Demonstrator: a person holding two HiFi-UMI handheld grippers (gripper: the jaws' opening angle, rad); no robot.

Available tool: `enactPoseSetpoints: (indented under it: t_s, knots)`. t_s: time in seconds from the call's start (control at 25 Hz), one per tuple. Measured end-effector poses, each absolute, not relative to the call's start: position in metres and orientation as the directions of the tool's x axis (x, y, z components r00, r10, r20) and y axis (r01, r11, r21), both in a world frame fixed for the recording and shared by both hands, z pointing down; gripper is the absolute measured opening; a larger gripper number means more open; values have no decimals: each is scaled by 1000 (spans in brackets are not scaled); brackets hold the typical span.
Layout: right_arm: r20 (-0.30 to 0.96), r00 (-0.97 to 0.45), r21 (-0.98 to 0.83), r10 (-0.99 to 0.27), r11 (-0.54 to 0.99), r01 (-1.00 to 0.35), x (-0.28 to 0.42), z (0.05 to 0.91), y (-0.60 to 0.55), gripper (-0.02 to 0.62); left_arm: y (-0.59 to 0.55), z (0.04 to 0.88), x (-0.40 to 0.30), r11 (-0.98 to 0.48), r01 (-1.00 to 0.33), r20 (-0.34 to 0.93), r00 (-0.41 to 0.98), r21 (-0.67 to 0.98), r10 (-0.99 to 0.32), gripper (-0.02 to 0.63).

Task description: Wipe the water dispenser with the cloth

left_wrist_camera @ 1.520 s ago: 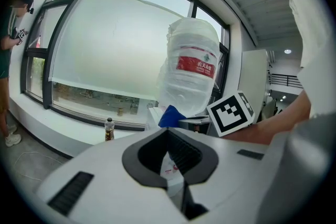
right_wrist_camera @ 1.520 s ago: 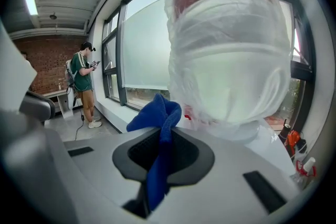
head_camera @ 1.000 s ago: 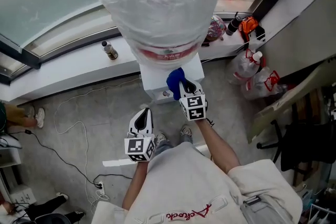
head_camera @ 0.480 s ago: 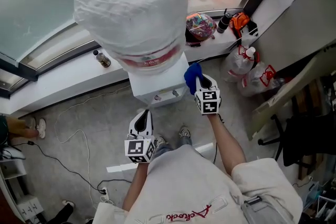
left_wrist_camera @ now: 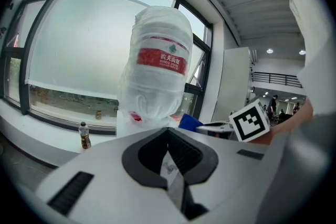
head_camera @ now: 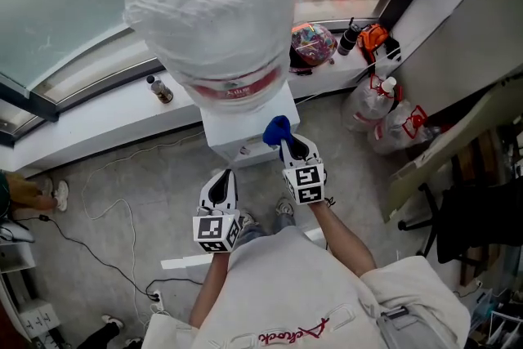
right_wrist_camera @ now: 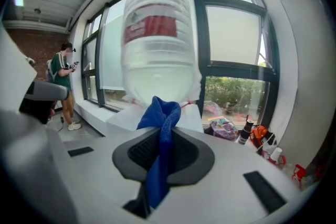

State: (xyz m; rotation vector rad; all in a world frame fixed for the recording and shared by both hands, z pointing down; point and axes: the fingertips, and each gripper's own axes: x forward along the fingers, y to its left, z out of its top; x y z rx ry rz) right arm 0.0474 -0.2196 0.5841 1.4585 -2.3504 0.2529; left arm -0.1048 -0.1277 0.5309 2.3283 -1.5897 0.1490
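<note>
My right gripper (head_camera: 288, 145) is clamped on the crumpled blue cloth (head_camera: 275, 129), held at the front top edge of the white box-shaped water dispenser (head_camera: 229, 131). My left gripper (head_camera: 222, 176) hangs lower, jaws together, empty.

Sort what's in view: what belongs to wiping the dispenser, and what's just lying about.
For the job:
- cloth, shut in the right hand-held gripper
- dispenser, with the wrapped jug on top

Lying about:
- small bottle
- colourful bag
- orange item
- plastic bags
</note>
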Motion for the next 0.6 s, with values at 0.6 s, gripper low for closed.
enactPoseSetpoints:
  t_s: [0.6]
  knots:
    - [506, -664, -76, -550, 739, -670, -158, 650, -171, 49, -80, 531, -205, -116, -977, 282, 164, 181, -945, 12]
